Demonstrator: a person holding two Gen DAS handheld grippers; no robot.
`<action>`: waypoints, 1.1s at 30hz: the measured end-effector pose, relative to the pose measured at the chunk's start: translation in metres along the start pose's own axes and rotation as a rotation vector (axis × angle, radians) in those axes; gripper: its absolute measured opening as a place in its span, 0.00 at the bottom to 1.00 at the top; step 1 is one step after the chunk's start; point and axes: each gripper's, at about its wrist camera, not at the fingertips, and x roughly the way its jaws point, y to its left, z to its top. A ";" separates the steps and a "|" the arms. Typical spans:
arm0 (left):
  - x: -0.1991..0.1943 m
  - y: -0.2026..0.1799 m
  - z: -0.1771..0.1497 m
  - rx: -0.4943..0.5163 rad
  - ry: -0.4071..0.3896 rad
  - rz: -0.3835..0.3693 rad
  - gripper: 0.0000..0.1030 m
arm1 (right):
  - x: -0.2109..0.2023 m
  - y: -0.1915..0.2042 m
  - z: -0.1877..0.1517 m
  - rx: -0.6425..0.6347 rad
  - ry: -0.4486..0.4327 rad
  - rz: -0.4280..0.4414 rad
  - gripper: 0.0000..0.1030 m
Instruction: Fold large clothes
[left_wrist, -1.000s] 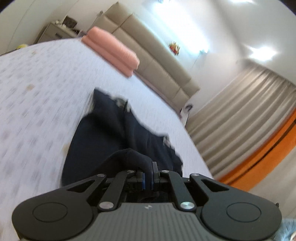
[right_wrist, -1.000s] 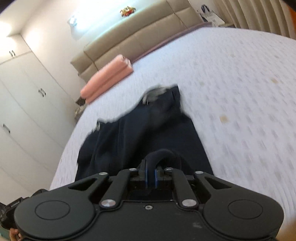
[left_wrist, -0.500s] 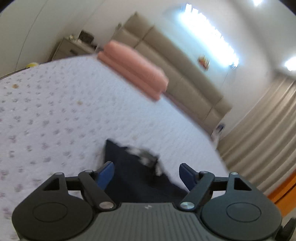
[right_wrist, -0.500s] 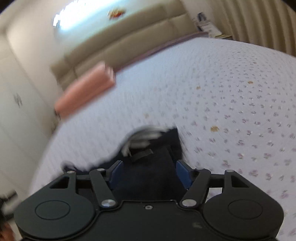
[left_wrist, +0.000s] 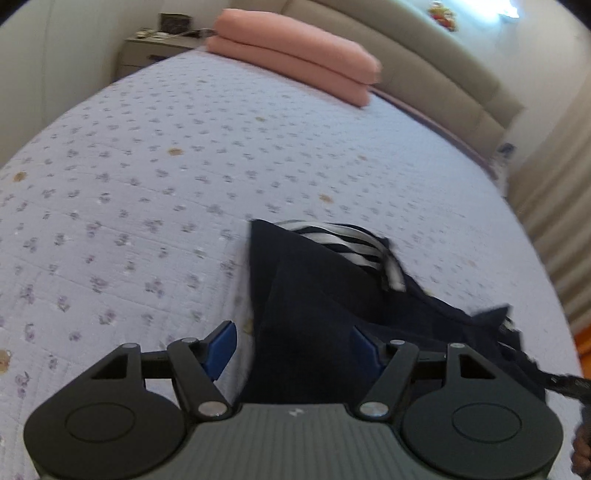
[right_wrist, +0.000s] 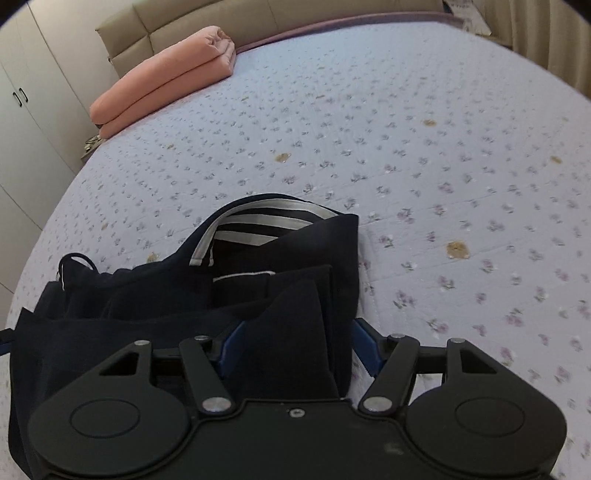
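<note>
A dark navy garment (left_wrist: 332, 302) with a black-and-white striped lining (left_wrist: 351, 243) lies folded on the bed. My left gripper (left_wrist: 293, 349) is open just above its left part, blue pads apart, holding nothing. In the right wrist view the same garment (right_wrist: 258, 295) shows its striped collar (right_wrist: 258, 221) and folded layers. My right gripper (right_wrist: 299, 345) is open over the garment's right edge, with cloth lying between the spread fingers but not clamped.
The bed has a pale lilac floral quilt (left_wrist: 147, 177), also seen in the right wrist view (right_wrist: 443, 184). A folded pink blanket (left_wrist: 295, 62) (right_wrist: 162, 81) lies at the head by the beige headboard (left_wrist: 424, 44). A nightstand (left_wrist: 155, 48) stands left; curtains (left_wrist: 554, 206) hang right.
Both grippers were shut on the garment a second ago. They have opened and let it go, and the garment now lies folded on the bed below them.
</note>
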 end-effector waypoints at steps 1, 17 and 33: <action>0.004 0.000 0.001 -0.006 0.001 0.022 0.68 | 0.003 0.001 0.000 -0.017 0.014 0.000 0.56; 0.015 -0.030 0.006 0.143 0.034 -0.015 0.24 | 0.004 0.020 -0.001 -0.102 0.077 0.076 0.32; -0.041 -0.060 0.013 0.212 -0.103 -0.026 0.10 | -0.071 0.091 0.012 -0.398 -0.228 -0.106 0.06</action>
